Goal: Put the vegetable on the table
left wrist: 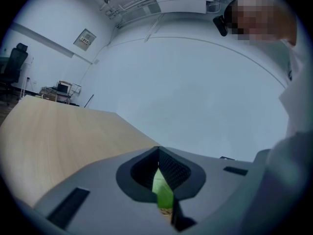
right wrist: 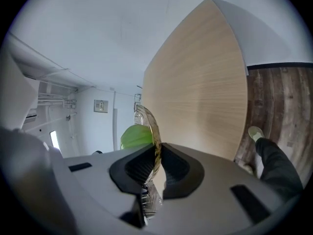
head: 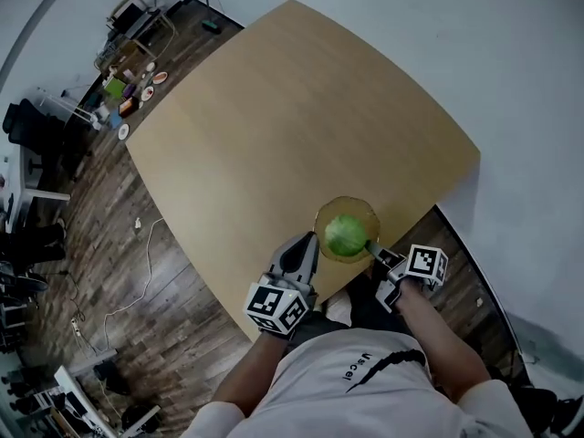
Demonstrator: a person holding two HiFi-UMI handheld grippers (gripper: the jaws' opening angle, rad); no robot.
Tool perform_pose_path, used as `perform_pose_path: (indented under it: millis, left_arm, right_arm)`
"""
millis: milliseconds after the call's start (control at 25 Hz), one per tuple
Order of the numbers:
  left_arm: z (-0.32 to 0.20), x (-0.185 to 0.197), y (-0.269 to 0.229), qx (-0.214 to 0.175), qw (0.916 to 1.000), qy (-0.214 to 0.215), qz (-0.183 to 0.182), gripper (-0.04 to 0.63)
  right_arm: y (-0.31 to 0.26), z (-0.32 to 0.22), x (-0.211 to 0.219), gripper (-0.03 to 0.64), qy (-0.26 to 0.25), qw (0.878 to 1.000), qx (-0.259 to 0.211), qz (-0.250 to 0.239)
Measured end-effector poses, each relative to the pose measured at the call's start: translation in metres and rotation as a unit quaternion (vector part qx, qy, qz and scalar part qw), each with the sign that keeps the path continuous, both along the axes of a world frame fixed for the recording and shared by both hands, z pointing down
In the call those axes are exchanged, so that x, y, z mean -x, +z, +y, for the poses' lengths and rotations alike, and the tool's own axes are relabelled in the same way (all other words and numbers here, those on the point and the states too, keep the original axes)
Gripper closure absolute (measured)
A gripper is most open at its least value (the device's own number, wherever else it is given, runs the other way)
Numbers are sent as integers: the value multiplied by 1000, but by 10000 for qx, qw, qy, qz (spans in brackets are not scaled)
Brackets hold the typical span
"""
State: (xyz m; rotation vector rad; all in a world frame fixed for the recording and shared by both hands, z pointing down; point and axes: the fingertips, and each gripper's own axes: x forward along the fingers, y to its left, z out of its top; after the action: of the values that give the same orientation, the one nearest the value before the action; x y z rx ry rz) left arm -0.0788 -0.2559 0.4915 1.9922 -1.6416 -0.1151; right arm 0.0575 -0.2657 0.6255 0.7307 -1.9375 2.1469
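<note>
Over the table (head: 274, 108), right gripper (right wrist: 155, 153) clamps the bowl (head: 348, 201) rim; left gripper (left wrist: 159, 166) pinches the vegetable (head: 345, 234) inside.

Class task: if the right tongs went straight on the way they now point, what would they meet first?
The right tongs are already shut on the bowl's rim, so the bowl comes first. Just past it in that line lies the vegetable, though depth is hard to judge.

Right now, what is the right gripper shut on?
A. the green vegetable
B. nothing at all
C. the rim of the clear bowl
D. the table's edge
C: the right gripper pinches the rim of the clear bowl, with the vegetable lying inside it.
</note>
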Motion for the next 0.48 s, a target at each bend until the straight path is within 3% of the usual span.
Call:
perform_pose_path:
  millis: [480]
  left_arm:
    - [-36, 11, 41, 438, 9975, -554, 91, 583]
  right_arm:
    - [82, -44, 13, 572, -384, 9975, 478, 357]
